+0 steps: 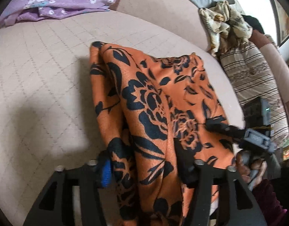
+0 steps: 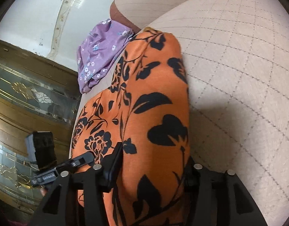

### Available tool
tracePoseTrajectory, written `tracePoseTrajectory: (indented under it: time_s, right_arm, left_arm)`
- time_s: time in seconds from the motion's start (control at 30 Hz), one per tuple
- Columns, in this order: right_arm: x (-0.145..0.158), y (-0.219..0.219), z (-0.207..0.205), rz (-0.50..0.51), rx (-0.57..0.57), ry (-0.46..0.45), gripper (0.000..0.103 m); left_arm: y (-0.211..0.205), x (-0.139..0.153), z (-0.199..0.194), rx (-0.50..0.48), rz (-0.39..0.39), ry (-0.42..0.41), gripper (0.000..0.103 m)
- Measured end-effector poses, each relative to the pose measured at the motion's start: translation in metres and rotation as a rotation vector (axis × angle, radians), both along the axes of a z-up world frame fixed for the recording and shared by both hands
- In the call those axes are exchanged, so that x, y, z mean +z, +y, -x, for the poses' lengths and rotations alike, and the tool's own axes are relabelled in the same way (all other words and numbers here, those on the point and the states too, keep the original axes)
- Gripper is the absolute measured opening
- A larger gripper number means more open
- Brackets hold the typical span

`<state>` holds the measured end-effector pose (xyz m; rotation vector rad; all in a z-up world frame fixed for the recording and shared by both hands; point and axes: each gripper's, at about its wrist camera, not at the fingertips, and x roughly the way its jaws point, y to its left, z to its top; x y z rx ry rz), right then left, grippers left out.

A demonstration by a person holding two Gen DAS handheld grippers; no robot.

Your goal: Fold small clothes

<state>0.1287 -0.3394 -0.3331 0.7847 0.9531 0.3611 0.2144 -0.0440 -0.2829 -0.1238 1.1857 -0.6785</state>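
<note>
Draping between both tools, orange satin cloth with black flower print, lifted off quilted beige bed cover, likely to hang flat for a fold. Left gripper and right gripper each spread around bunched fabric; real pinching cannot be told. Long axis running from 6 toward 12 o'clock, far end resting near crumpled purple flowered garment at 11.

Orange black-floral garment, bunched, on quilted mattress
</note>
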Motion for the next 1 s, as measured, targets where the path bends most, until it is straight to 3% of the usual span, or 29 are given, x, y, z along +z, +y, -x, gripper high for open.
tracePoseTrajectory:
  time_s: [0.07,0.17,0.23,0.3,0.33,0.4,0.43,0.5,0.63,0.67,0.73,0.83,1.0]
  right_arm:
    - [0.010,0.004,-0.003,0.053,-0.010,0.005,0.063]
    - [0.037,0.008,-0.004,0.169,-0.035,-0.017,0.063]
    - [0.061,0.007,0.008,0.272,-0.095,-0.085,0.063]
    - [0.083,0.013,0.023,0.337,-0.130,-0.165,0.063]
    - [0.092,0.020,0.027,0.356,-0.128,-0.203,0.060]
    - [0.099,0.041,0.024,0.367,-0.091,-0.247,0.040]
    - [0.100,0.051,0.021,0.373,-0.077,-0.243,0.033]
    - [0.093,0.076,0.017,0.402,-0.037,-0.216,0.032]
    - [0.052,0.110,0.015,0.478,-0.020,-0.075,0.032]
    - [0.054,0.112,0.019,0.507,-0.034,-0.099,0.032]
    - [0.067,0.114,0.026,0.511,-0.044,-0.093,0.033]
    - [0.089,0.105,0.046,0.416,-0.088,-0.117,0.033]
    - [0.143,0.103,0.102,0.535,-0.161,-0.240,0.034]
  left_arm:
    - [0.010,0.005,0.007,0.014,-0.017,-0.018,0.066]
    - [0.022,0.027,0.028,0.058,-0.072,-0.109,0.065]
    - [0.031,0.044,0.050,0.092,-0.099,-0.205,0.065]
    - [0.033,0.053,0.066,0.113,-0.121,-0.250,0.065]
    - [0.030,0.055,0.071,0.109,-0.131,-0.256,0.065]
    - [0.017,0.049,0.078,0.099,-0.190,-0.266,0.065]
    - [0.011,0.042,0.079,0.110,-0.247,-0.265,0.065]
    - [0.005,0.022,0.080,0.137,-0.345,-0.252,0.068]
    - [0.005,0.011,0.084,0.178,-0.359,-0.270,0.080]
    - [0.005,0.014,0.084,0.173,-0.372,-0.263,0.080]
    - [0.007,0.028,0.088,0.171,-0.403,-0.277,0.080]
    - [0.012,0.061,0.099,0.210,-0.438,-0.362,0.080]
    - [0.022,0.128,0.129,0.321,-0.420,-0.512,0.085]
